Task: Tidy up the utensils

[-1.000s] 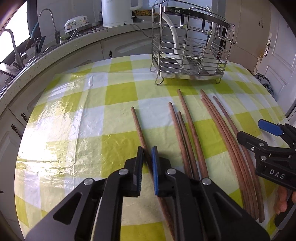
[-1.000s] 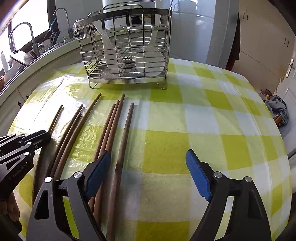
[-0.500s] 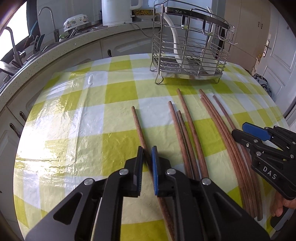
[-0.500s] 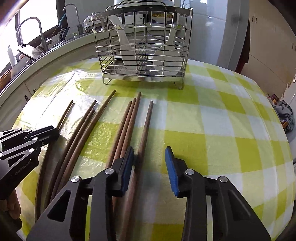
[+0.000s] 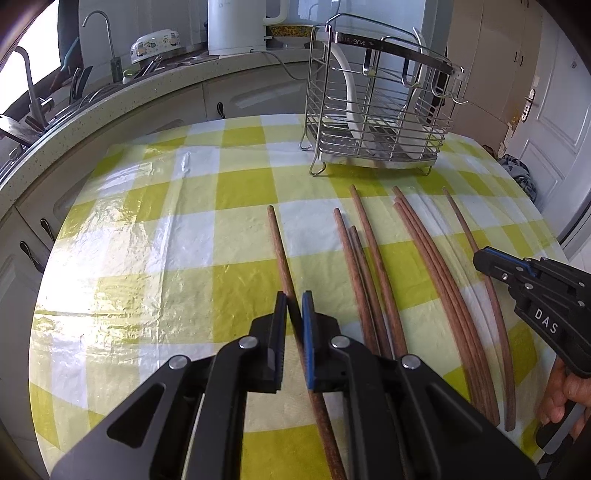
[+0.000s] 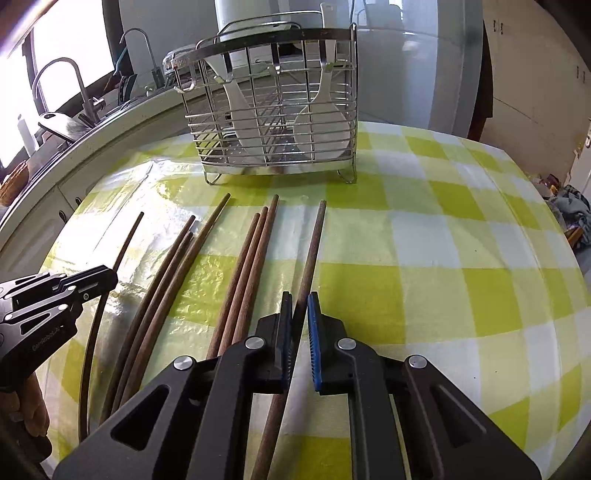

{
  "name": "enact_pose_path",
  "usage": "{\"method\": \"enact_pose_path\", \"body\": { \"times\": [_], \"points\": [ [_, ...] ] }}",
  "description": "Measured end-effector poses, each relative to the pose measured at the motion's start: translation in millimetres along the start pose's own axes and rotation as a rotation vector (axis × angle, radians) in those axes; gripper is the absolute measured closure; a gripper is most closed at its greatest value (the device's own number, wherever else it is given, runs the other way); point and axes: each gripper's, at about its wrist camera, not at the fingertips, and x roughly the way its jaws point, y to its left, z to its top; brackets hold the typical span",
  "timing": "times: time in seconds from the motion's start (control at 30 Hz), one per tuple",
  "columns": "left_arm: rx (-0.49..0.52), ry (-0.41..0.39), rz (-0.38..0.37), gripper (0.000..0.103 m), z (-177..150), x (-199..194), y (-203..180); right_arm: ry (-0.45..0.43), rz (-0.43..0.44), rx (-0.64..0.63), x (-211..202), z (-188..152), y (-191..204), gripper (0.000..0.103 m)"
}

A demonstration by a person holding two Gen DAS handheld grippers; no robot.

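Several long brown wooden chopsticks lie side by side on the yellow-checked tablecloth (image 5: pixel 147 258). My left gripper (image 5: pixel 294 306) is shut on the leftmost chopstick (image 5: pixel 280 251); it also shows in the right wrist view (image 6: pixel 92 277). My right gripper (image 6: pixel 300 310) is shut on the rightmost chopstick (image 6: pixel 314 236), which has moved away from the group; that gripper shows in the left wrist view (image 5: pixel 491 258). A steel wire utensil rack (image 5: pixel 376 107) holding white spoons stands at the back of the table, also in the right wrist view (image 6: pixel 277 110).
A kitchen counter with sink, faucets (image 5: pixel 107 33) and a white kettle (image 5: pixel 236 26) curves behind the table. Three chopsticks (image 5: pixel 362 266) and another bundle (image 5: pixel 443 280) lie between the two held ones. White doors (image 5: pixel 554 129) stand at the right.
My right gripper moved left over the rightmost chopstick and closed on it from wide open. The chopstick has shifted away from its neighbours. My left gripper stayed shut on its chopstick.
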Motion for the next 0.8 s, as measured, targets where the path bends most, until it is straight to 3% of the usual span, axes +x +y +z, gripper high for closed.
{"method": "enact_pose_path", "body": {
  "times": [0.57,0.8],
  "points": [
    [-0.025,-0.191,-0.038,0.097,15,-83,-7,-0.182,-0.031,-0.001,-93,18,-5,0.093],
    [-0.022,-0.196,-0.034,0.097,11,-94,-9,-0.107,-0.068,0.021,-80,10,-16,0.089]
  ]
}}
